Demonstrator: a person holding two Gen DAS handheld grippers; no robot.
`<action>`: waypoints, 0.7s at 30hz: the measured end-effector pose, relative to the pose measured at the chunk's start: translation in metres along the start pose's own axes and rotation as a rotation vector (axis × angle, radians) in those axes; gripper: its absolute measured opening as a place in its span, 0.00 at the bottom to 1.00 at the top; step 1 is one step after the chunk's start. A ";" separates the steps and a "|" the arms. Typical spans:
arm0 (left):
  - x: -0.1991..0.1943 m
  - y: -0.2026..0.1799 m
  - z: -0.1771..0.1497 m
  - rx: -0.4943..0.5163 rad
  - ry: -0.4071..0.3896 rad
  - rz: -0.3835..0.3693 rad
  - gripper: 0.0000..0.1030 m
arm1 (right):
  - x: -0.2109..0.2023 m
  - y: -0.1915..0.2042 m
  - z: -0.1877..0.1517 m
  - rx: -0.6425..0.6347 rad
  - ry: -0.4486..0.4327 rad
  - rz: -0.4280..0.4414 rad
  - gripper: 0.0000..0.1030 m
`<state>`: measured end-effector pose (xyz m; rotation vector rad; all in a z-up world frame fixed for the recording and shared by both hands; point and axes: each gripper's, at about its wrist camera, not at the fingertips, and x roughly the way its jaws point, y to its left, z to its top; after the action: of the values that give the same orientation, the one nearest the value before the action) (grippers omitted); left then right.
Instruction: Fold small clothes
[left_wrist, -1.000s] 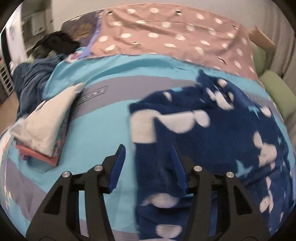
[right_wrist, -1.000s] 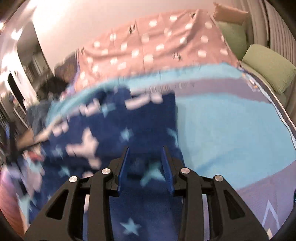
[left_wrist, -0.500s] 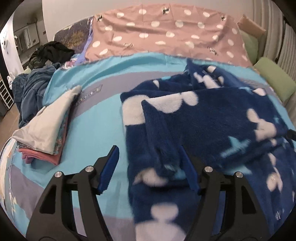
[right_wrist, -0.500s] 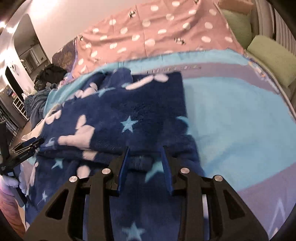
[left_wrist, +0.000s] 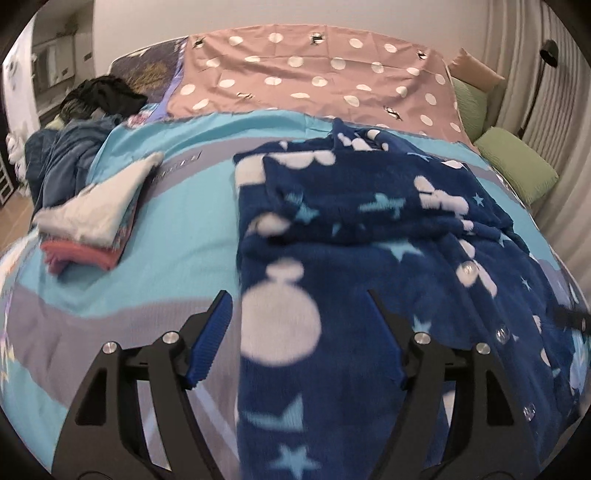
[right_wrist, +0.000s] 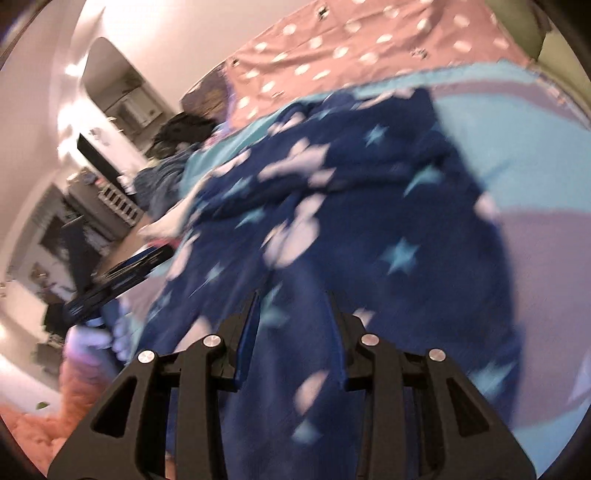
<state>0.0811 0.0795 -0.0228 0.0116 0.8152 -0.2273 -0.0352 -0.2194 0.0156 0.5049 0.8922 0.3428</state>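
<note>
A dark blue fleece garment (left_wrist: 354, 229) with white shapes, light blue stars and clear buttons lies on the turquoise and grey bedspread (left_wrist: 184, 236), its top part folded over. My left gripper (left_wrist: 297, 299) is open above its near left edge, with fleece under the gap. In the right wrist view, which is blurred, the garment (right_wrist: 369, 206) fills the middle. My right gripper (right_wrist: 293, 299) is open over the near part of it. The left gripper (right_wrist: 122, 269) shows at the left there.
A stack of folded clothes (left_wrist: 92, 214), white on top and red below, lies at the left of the bed. A pink dotted cover (left_wrist: 314, 81) spreads behind. Green cushions (left_wrist: 517, 166) sit at the right, dark clothes (left_wrist: 74, 147) at the far left.
My left gripper has opened wider, let go of the fleece fold and pulled back toward me. My right gripper has opened off the fleece and swung left. The folded part now rests flat.
</note>
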 end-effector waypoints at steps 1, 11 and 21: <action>-0.003 0.001 -0.004 -0.012 0.002 -0.005 0.71 | -0.001 0.004 -0.007 0.003 0.010 0.028 0.35; -0.040 -0.001 -0.051 -0.025 -0.021 -0.016 0.75 | 0.005 0.034 -0.078 0.029 0.211 0.285 0.38; -0.078 0.010 -0.083 -0.042 -0.045 0.008 0.76 | 0.031 0.072 -0.107 0.040 0.344 0.377 0.07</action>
<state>-0.0282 0.1124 -0.0240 -0.0302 0.7751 -0.2024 -0.1086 -0.1148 -0.0207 0.6648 1.1372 0.7738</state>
